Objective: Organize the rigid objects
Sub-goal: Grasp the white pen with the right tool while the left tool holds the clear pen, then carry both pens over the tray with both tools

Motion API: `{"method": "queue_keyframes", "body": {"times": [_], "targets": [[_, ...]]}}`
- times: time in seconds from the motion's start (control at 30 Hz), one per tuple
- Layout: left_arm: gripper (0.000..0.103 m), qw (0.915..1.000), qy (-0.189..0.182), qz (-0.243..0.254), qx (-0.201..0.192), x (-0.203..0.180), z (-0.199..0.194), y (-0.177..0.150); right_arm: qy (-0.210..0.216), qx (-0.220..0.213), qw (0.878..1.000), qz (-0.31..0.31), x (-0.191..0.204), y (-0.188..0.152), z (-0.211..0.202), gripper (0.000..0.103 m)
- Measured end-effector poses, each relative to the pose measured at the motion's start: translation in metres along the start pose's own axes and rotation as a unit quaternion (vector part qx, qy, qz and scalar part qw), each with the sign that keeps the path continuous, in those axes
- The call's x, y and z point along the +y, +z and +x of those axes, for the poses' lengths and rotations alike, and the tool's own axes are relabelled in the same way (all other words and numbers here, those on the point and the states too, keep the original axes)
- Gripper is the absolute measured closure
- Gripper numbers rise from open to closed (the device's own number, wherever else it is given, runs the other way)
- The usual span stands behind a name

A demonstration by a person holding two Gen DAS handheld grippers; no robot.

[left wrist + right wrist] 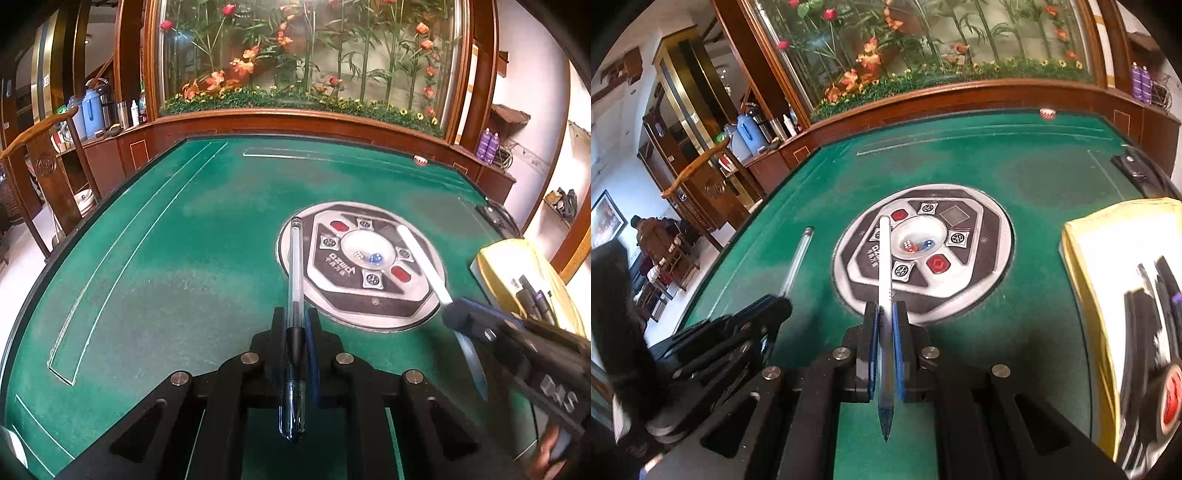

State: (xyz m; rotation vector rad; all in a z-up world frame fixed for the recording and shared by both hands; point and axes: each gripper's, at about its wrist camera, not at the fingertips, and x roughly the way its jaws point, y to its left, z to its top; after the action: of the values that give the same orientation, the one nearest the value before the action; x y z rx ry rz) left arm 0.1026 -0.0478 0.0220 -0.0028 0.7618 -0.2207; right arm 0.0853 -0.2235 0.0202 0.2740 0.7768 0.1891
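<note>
We hold a pen in each gripper above the green table.

On the left, our left gripper [297,332] pinches a clear pen [294,295] near its black grip, the cap end pointing out over the table [166,258] and the tip toward the camera; in the right view its barrel [796,262] blurs where it meets the fingers. At the centre sits the round dice panel [364,264], its dice too small to read. Our right gripper [885,332] is pressed onto a white pen [884,266], tip toward the camera, its far end over the panel. On the right a yellow box [1082,295] is cut off by the frame; dark pens [532,299] inside it are blurred and hard to count.
</note>
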Motion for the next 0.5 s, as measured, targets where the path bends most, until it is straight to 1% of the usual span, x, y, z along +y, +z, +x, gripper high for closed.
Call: {"method": "queue_keyframes", "body": {"times": [0.07,0.17,0.27,0.37,0.5], "targets": [[0.093,1.0000,-0.008,-0.001,-0.003,0.000,-0.003,0.001,0.001,-0.009,1.000,0.004,0.000,-0.008,-0.015,0.096],[0.093,0.9998,-0.019,0.005,-0.003,-0.005,-0.005,0.000,0.016,-0.015,0.999,0.024,-0.007,-0.019,-0.041,0.096],[0.093,0.9995,-0.022,0.017,-0.012,-0.010,-0.010,-0.001,-0.008,-0.035,0.999,0.013,-0.007,-0.025,-0.070,0.096],[0.093,0.9992,-0.030,0.020,-0.016,-0.013,-0.013,-0.002,-0.015,-0.047,0.999,0.018,-0.010,-0.031,-0.090,0.096],[0.093,0.9990,-0.040,0.013,-0.015,-0.013,-0.015,-0.003,-0.023,-0.049,0.998,0.024,-0.013,-0.040,-0.103,0.096]]}}
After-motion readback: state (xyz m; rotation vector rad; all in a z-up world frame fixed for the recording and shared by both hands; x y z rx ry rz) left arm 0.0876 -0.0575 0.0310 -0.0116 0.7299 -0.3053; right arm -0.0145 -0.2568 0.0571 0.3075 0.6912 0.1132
